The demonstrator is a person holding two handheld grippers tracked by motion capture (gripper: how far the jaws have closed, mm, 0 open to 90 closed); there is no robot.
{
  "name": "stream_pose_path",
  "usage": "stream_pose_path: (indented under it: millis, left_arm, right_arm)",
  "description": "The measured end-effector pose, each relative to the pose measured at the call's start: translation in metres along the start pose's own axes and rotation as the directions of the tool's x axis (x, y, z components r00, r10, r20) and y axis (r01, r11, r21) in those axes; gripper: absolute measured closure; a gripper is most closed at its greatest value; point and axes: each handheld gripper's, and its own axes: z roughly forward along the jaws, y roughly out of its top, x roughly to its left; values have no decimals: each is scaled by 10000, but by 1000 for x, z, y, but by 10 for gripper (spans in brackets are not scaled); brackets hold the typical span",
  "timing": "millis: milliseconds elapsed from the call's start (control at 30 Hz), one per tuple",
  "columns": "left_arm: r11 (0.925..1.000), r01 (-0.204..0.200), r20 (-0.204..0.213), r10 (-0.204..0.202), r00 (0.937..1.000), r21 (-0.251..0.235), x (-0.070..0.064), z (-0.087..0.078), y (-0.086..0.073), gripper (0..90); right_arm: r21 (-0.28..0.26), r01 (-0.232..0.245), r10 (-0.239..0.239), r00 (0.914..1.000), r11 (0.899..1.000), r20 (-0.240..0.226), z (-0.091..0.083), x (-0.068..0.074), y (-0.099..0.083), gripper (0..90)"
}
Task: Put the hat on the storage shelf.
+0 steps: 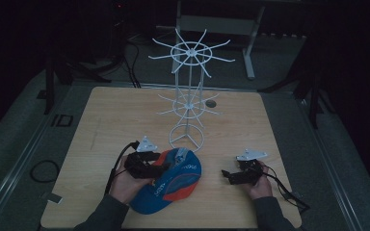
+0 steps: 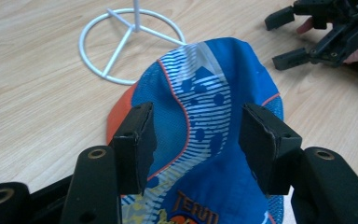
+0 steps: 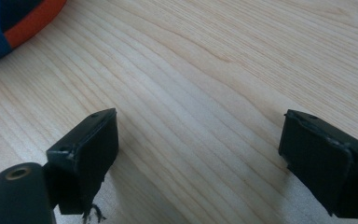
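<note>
Left gripper [image 2: 196, 135], jaws spread, poised over blue cap [image 2: 214, 116].
Right gripper [image 3: 198, 154] was held wide open, empty, well apart from it.

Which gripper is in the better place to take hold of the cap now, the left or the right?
Left. The left gripper has open jaws on either side of the blue cap. The right gripper is open over bare table, apart from the cap.

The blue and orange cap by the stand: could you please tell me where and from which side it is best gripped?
Probably the soft crown fabric of the cap, taken from the person's side, where the open left gripper already straddles it. The fabric bunches into a raised ridge there, whereas the orange brim lies flat on the table.
</note>
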Motion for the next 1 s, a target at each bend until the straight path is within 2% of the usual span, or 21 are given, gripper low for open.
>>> stream_pose_path:
  millis: [500, 733, 1000]
  left_arm:
    - [9980, -517, 447, 500, 9978, 377, -15, 11, 4, 444]
    - [9943, -796, 485, 762, 9959, 709, -21, 19, 6, 441]
    - [9902, -827, 497, 775, 9958, 1124, -22, 27, 6, 442]
  right_arm:
    - [1, 0, 0, 10000, 10000, 1, 0, 0, 0, 117]
    - [-1, 3, -3, 10000, 10000, 1, 0, 0, 0, 117]
    - [7, 13, -13, 10000, 10000, 0, 0, 0, 0, 117]
